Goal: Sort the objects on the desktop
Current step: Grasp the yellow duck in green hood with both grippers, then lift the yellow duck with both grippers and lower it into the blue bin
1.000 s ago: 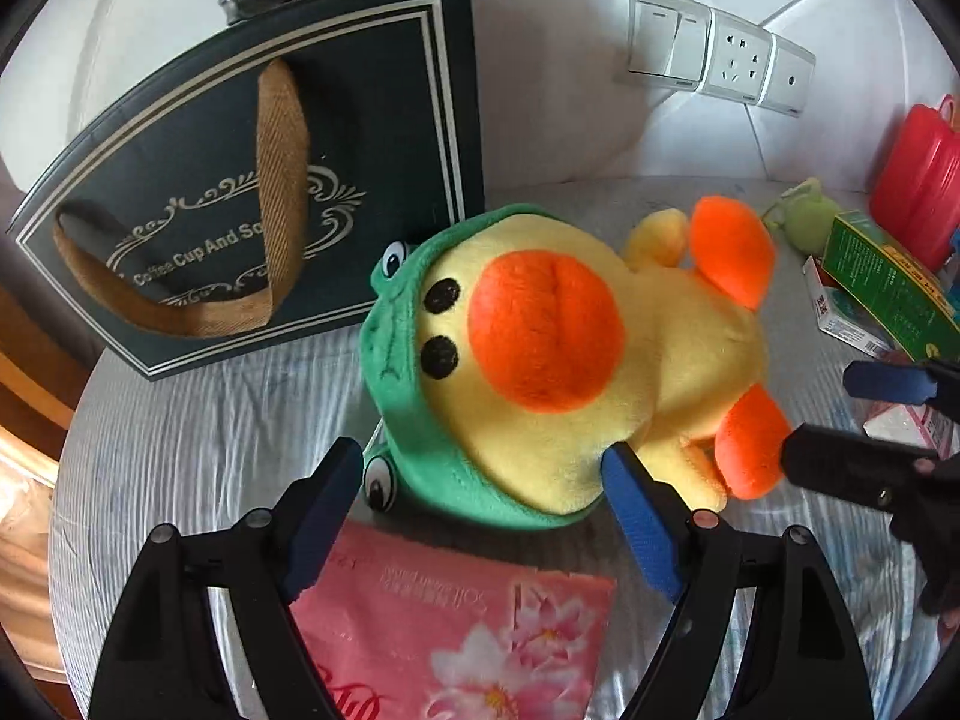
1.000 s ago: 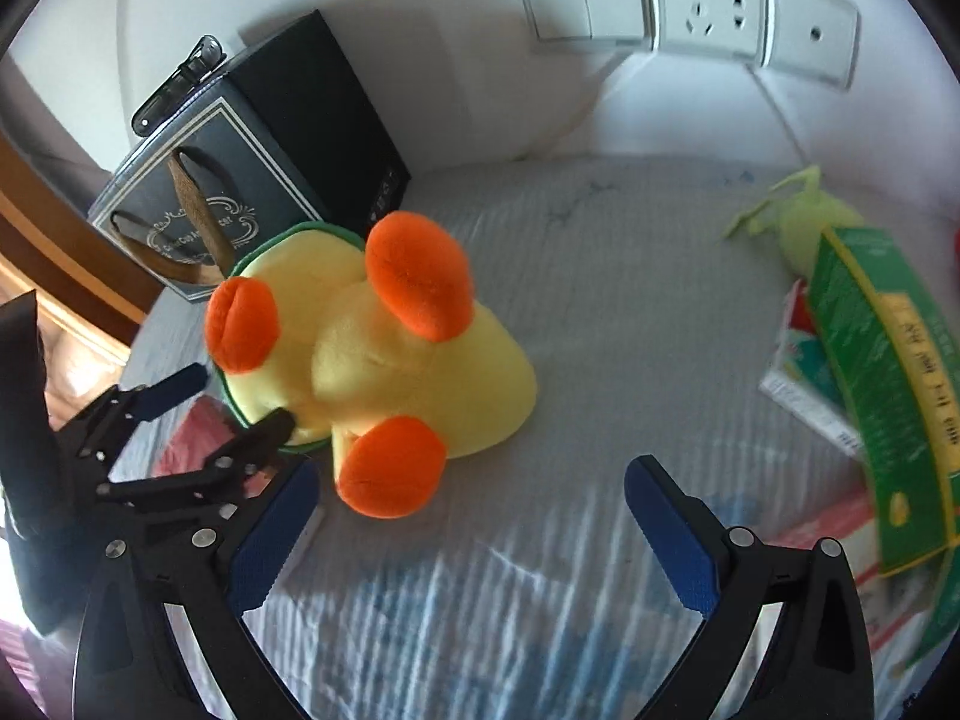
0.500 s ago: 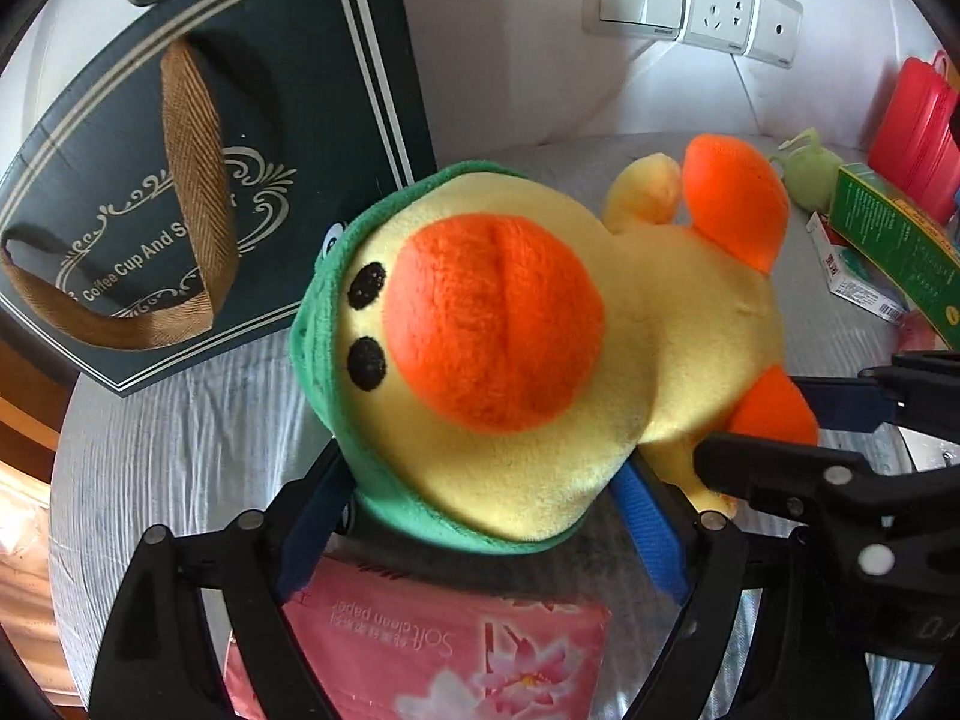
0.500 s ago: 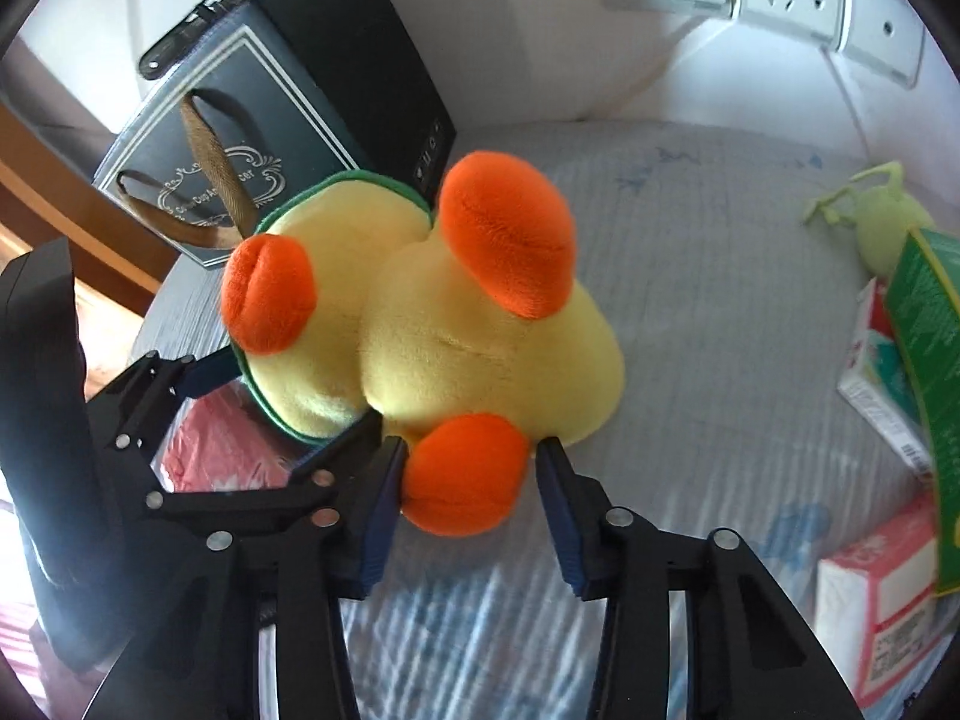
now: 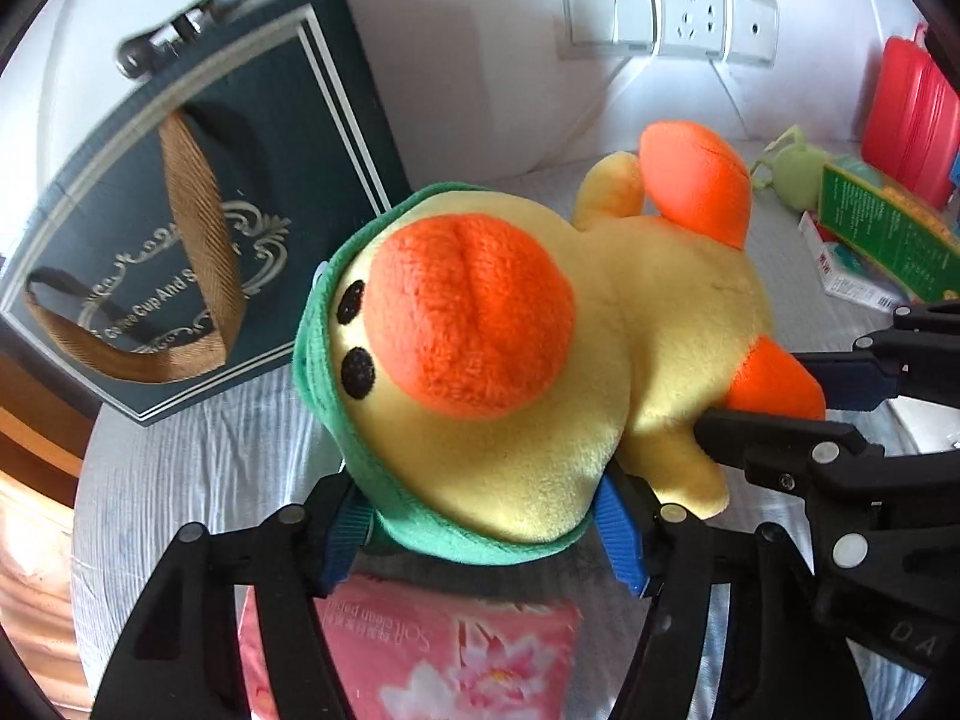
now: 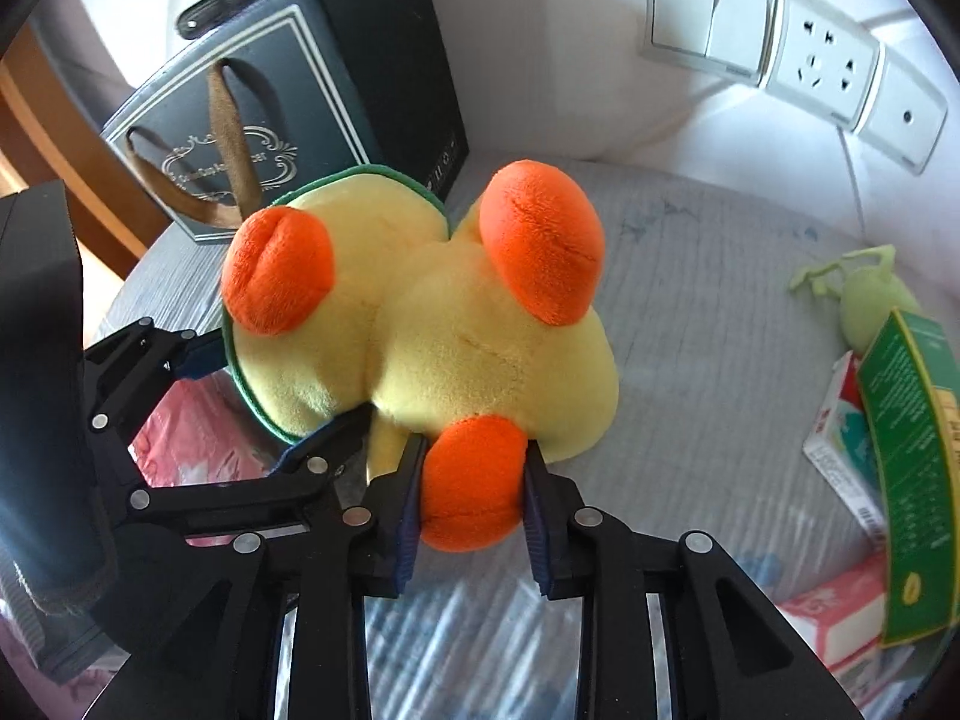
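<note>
From the left wrist view, the plush duck [image 5: 600,360] fills the middle of the frame, its orange beak [image 5: 474,312] facing the camera and a green hood [image 5: 324,324] wrapped round the head. The left claw [image 5: 480,534] sits at the bottom centre; its jaws have just been closing, and the blue pads now press into the hooded head from both sides, so it is clamped on the duck. Under the claw, at the lower centre, lies a pink tissue pack [image 5: 420,654] on the grey striped bench [image 5: 198,480]. A dark gift bag [image 5: 180,228] with a brown strap stands in the upper left against the white wall. Wall switches and a socket [image 5: 666,18] sit at the top right. At the right edge the right claw [image 5: 774,396] reaches in and grips one orange foot [image 5: 774,378]. Further right are a green box [image 5: 882,228] and a red container [image 5: 906,120].

From the right wrist view, the plush duck [image 6: 444,324] lies in the centre, feet toward the camera. The right claw [image 6: 471,498] at the lower centre has just been closing and is now clamped on the lower orange foot [image 6: 471,480], pads squeezing both sides. At the left, the left claw [image 6: 258,402] holds the duck's head end, one finger on either side. The gift bag [image 6: 300,102] stands at the upper left, the green box [image 6: 912,462] at the right edge, a pale green toy [image 6: 864,300] above it.
</note>
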Tool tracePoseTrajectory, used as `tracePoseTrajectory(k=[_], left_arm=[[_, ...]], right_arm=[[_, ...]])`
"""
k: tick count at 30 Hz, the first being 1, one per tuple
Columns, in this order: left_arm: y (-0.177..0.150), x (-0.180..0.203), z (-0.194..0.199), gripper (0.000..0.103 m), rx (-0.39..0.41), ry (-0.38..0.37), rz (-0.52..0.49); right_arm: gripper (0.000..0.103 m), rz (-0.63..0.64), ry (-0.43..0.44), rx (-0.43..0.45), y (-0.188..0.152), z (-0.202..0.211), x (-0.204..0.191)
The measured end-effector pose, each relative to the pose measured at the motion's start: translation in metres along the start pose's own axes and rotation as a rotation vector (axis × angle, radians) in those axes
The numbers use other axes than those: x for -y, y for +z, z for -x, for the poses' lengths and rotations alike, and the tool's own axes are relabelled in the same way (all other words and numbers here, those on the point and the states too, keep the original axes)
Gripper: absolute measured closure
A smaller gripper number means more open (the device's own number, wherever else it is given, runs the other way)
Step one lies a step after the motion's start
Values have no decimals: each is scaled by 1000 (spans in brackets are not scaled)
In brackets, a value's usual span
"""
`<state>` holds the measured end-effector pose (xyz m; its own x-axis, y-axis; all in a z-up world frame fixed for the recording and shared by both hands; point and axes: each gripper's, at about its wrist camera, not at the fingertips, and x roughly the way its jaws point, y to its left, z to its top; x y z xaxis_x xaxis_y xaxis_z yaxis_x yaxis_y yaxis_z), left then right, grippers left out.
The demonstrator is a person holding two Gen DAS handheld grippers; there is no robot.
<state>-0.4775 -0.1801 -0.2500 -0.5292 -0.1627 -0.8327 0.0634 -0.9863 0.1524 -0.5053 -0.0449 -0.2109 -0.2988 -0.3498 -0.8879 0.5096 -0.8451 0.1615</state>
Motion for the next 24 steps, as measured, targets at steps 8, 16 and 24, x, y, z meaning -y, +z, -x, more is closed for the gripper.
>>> tracePoseTrajectory(k=[8, 16, 24], left_arm=[[18, 5, 79, 38, 115, 14, 29], [28, 12, 208, 38, 264, 43, 24], [31, 58, 339, 38, 421, 55, -29]], right_arm=[[75, 63, -45, 100, -2, 81, -8], [75, 99, -81, 246, 11, 189, -44], [75, 100, -141, 410, -25, 327, -56]])
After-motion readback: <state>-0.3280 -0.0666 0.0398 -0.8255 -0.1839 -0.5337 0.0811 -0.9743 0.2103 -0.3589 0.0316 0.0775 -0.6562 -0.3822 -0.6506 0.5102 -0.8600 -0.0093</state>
